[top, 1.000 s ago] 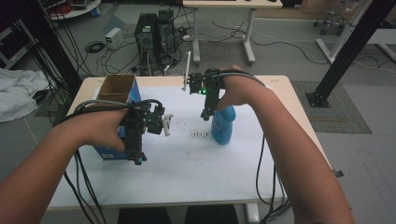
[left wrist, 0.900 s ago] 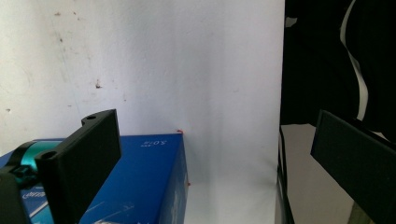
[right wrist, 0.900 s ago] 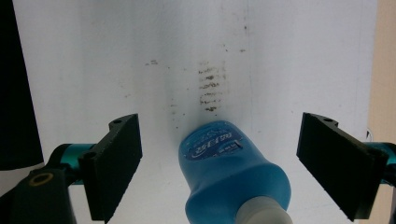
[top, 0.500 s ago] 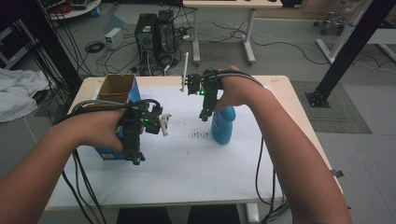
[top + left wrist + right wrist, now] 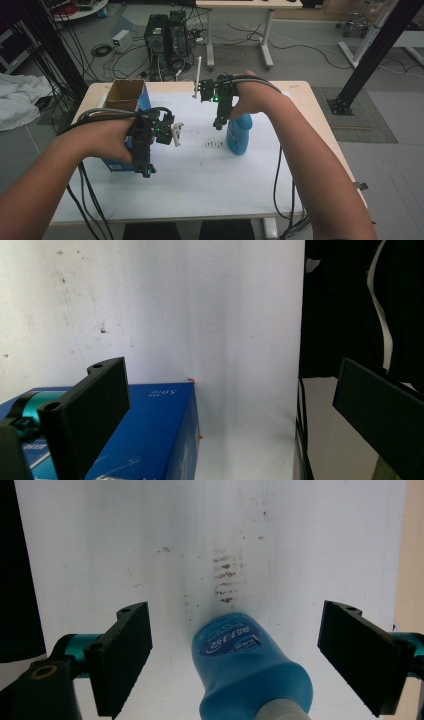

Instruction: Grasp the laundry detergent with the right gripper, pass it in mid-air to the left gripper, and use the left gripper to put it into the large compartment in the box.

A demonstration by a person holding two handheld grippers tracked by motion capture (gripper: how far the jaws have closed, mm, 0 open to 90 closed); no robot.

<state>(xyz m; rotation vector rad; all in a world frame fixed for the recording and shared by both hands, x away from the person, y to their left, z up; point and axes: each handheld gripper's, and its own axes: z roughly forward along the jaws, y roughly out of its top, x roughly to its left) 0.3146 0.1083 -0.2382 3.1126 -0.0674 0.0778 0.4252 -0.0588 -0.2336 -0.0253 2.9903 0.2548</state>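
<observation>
Standing left of centre in the high view, a blue cardboard box (image 5: 131,102) with an open brown top occupies the white table (image 5: 200,185); a patch of dark smudges (image 5: 214,145) marks the sheet at mid-frame, with nothing between it and either tool. Beyond the far edge, computer towers (image 5: 167,35) and loose cables sit on the floor. Left gripper (image 5: 149,167) hangs in front of the box, jaws spread wide and holding nothing; in the left gripper view the box's blue corner (image 5: 150,430) sits low and left, partly behind the left jaw, with bare table between the jaws. Right gripper (image 5: 219,122) is at centre frame, jaws likewise wide apart and empty. Blue bottle (image 5: 239,134) stands upright just right of that gripper's tips, under the person's right hand (image 5: 252,97). In the right gripper view the bottle (image 5: 245,670) rises from the bottom centre, between the two jaws but touching neither, grey cap at the lower edge.
</observation>
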